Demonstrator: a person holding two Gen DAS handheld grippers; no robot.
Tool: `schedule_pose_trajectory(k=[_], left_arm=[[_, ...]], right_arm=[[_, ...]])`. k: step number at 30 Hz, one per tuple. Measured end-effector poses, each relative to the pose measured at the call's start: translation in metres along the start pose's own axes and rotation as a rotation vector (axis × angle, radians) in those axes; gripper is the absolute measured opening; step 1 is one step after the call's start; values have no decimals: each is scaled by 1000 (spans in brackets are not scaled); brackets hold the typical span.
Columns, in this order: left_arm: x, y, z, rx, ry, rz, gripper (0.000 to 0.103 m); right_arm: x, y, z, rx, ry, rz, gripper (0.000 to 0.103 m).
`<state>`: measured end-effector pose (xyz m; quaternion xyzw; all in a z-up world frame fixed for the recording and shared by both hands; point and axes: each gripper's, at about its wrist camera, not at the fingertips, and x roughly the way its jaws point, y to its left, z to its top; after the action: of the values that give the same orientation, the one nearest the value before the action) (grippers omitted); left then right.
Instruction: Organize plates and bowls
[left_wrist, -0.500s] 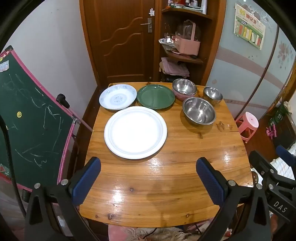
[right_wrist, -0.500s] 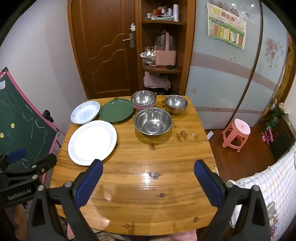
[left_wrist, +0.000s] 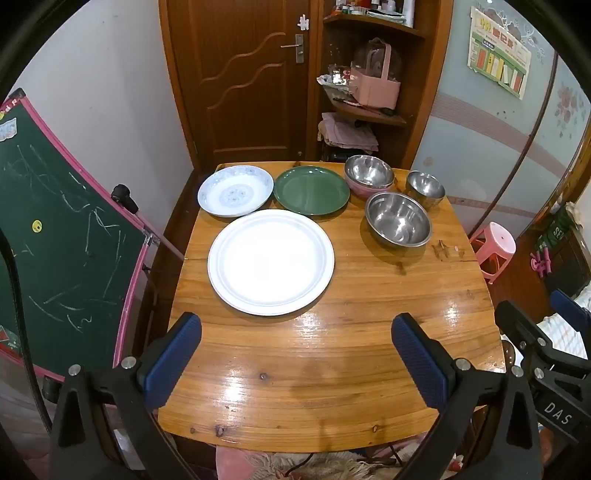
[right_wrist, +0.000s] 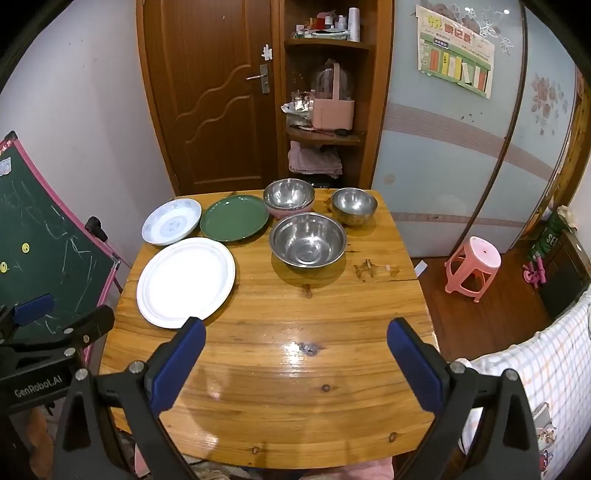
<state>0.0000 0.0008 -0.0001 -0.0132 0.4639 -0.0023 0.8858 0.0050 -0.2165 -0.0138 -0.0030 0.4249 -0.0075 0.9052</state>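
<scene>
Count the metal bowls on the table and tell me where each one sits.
3. The large metal bowl sits nearest, right of the green plate. The small metal bowl is at the far right. The third metal bowl nests in a pink bowl behind; more could hide beneath.

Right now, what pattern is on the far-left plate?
Pale blue floral print on white plate; clearest in left wrist view.

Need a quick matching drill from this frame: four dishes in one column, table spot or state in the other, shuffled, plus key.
Things:
1. white plate
2. green plate
3. patterned plate
4. pink bowl

Places or states:
A. far left corner of the table
B. holds a steel bowl nested inside it
C. nearest the grippers, left half of the table
D. far row, between the patterned plate and the bowls

Pairs: 1-C, 2-D, 3-A, 4-B
</scene>
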Motion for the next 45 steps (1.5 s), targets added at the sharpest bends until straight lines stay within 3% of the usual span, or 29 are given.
schedule_pose_trajectory(k=[25, 34, 45], left_arm=[[4, 1, -13, 1, 1, 0, 102], [10, 15, -3, -10, 8, 18, 102], [-21, 63, 49, -24, -151, 108, 102]], right_arm=[[6, 4, 0, 3, 4, 4, 99], [6, 14, 5, -18, -17, 4, 99], [1, 38, 46, -102, -107, -12, 99]])
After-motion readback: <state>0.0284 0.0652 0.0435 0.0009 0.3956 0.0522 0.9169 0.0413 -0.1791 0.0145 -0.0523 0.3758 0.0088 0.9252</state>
